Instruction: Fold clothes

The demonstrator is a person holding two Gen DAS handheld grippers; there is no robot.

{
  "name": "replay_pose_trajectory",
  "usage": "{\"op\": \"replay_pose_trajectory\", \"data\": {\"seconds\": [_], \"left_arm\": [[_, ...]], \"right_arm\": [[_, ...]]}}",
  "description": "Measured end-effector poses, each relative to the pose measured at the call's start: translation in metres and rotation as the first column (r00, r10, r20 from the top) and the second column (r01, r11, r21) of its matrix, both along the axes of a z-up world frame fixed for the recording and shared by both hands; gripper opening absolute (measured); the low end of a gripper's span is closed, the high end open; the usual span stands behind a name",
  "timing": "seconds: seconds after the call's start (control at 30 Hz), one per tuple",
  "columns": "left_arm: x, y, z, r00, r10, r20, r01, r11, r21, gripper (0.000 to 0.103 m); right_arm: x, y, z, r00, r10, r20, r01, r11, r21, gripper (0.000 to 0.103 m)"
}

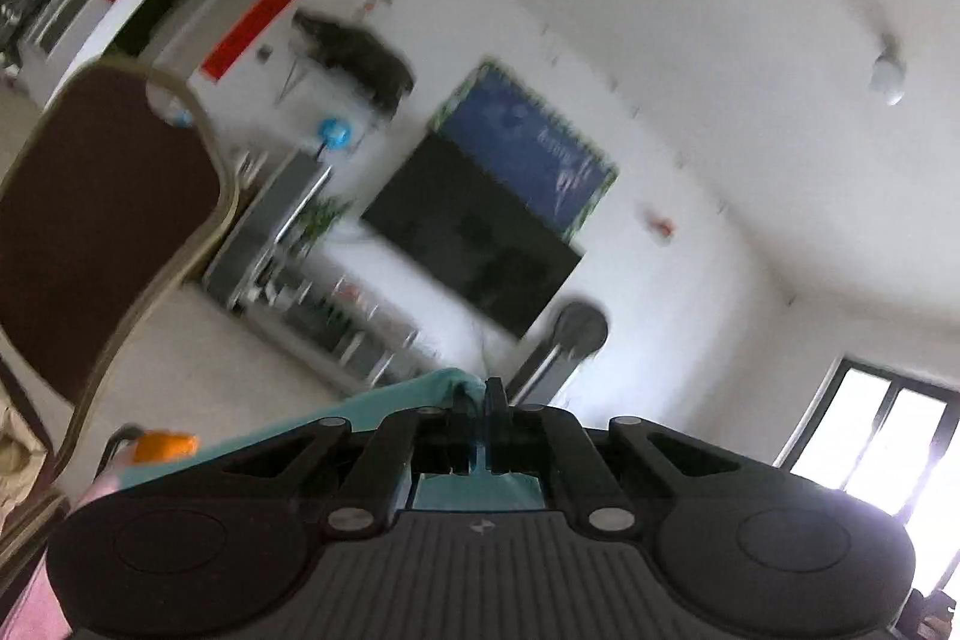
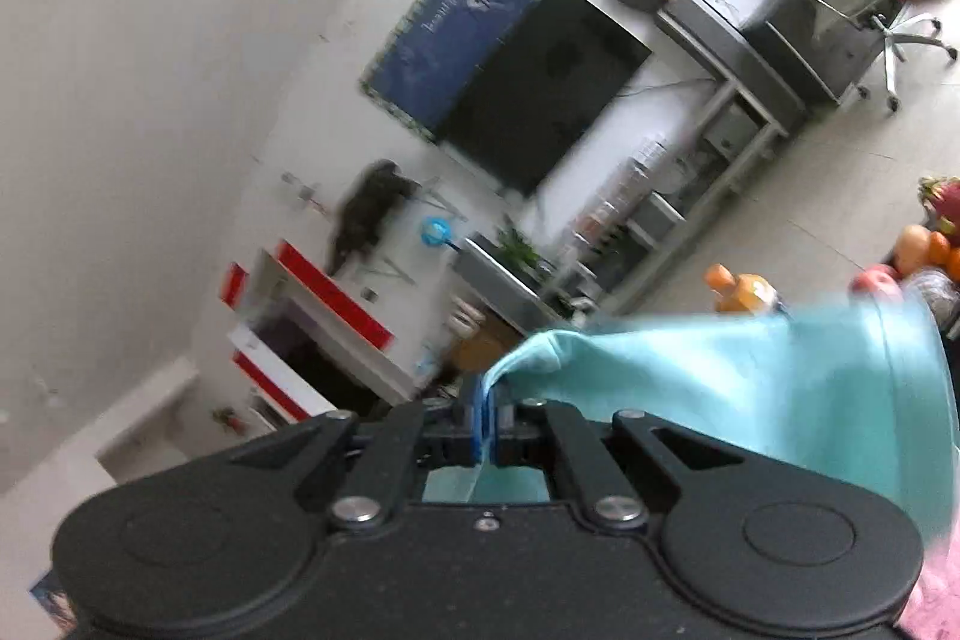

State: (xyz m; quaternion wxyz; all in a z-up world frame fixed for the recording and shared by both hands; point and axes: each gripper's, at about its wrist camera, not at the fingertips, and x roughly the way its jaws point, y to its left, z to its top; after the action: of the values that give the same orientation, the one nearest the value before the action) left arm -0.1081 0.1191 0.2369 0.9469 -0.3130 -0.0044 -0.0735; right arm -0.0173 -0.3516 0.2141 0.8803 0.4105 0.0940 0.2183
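Observation:
A light teal garment hangs between both grippers, lifted high in the air. In the left wrist view my left gripper (image 1: pixel 478 400) is shut on an edge of the teal garment (image 1: pixel 384 403), which stretches away to the left. In the right wrist view my right gripper (image 2: pixel 485 403) is shut on another edge of the same garment (image 2: pixel 750 376), which spreads to the right as a taut sheet. Both grippers point level toward the far wall. The lower part of the garment is hidden behind the gripper bodies.
A brown chair back (image 1: pixel 102 220) stands close on the left. On the far wall hang a dark screen (image 2: pixel 540 100) and a blue poster (image 2: pixel 444 40), with a shelf unit (image 2: pixel 678 196) below. An orange bottle (image 2: pixel 741 292) and fruit (image 2: pixel 924 244) are at right. Pink cloth (image 2: pixel 936 586) shows at the corner.

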Motion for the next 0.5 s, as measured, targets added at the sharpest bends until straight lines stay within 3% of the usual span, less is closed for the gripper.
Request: {"op": "replay_pose_trajectory", "data": {"seconds": [0.07, 0.17, 0.3, 0.5], "left_arm": [[-0.006, -0.004, -0.009, 0.999, 0.003, -0.045, -0.003, 1.000, 0.007, 0.001], [-0.019, -0.004, -0.019, 0.998, -0.035, -0.057, 0.035, 0.999, -0.014, 0.001], [-0.028, 0.009, -0.037, 0.996, -0.018, -0.085, 0.012, 0.998, -0.060, 0.001], [0.006, 0.019, -0.044, 0.984, -0.003, -0.176, 0.003, 1.000, 0.001, 0.001]], "right_arm": [[-0.013, 0.001, 0.003, 0.998, -0.030, 0.048, 0.032, 0.998, -0.052, 0.002], [-0.010, 0.006, -0.004, 0.996, 0.048, -0.075, -0.056, 0.992, -0.112, 0.002], [-0.033, 0.000, 0.004, 0.999, 0.045, 0.014, -0.043, 0.991, -0.127, 0.002], [-0.040, 0.015, 0.001, 0.997, 0.075, -0.016, -0.077, 0.981, -0.178, 0.002]]}}
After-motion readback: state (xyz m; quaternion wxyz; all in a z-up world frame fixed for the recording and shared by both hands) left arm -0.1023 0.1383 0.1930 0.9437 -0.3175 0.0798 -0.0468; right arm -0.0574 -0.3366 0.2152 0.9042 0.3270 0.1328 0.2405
